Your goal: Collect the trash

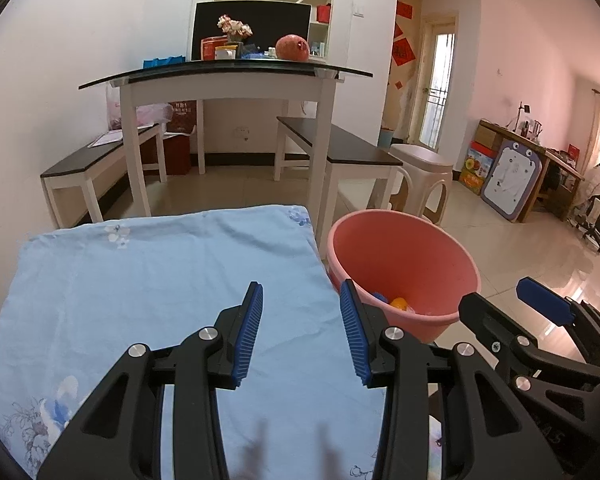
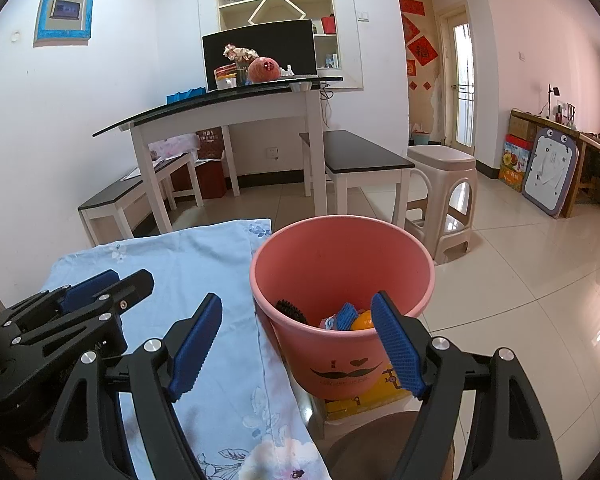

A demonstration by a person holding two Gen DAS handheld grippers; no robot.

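Nearest to you are your own two tools: the left gripper (image 1: 302, 332) hangs over the blue cloth (image 1: 160, 280) with its ribbed blue pads apart and nothing between them, and the right gripper (image 2: 296, 346) stands wider still, also empty, its right pad lined up with the near rim of the pink bin (image 2: 340, 264).

That cloth is a floral sheet spread over a low surface, and both wrist views show it bare, with no scrap left on it that I can make out. The bin sits just off the cloth's right edge, upright, resting on what looks like a yellow box (only a corner shows beneath it).

Down inside the bin lies the trash: a black bristly piece (image 2: 291, 311), a blue ribbed piece (image 2: 346, 316) and something orange (image 2: 362, 320), bunched together at the bottom. You should expect these to be light and to shift under a pad; the orange one looks smooth and rounded, so it would likely slip unless you took it across its widest part. The bin itself seems to be thin plastic, light and easy to tip, so if you need to move it, take the rim between the pads rather than nudging the wall.

Beyond stand a beige plastic stool (image 2: 440, 184), dark-topped benches and a glass-topped table (image 1: 224, 68) carrying flowers and a large red fruit.
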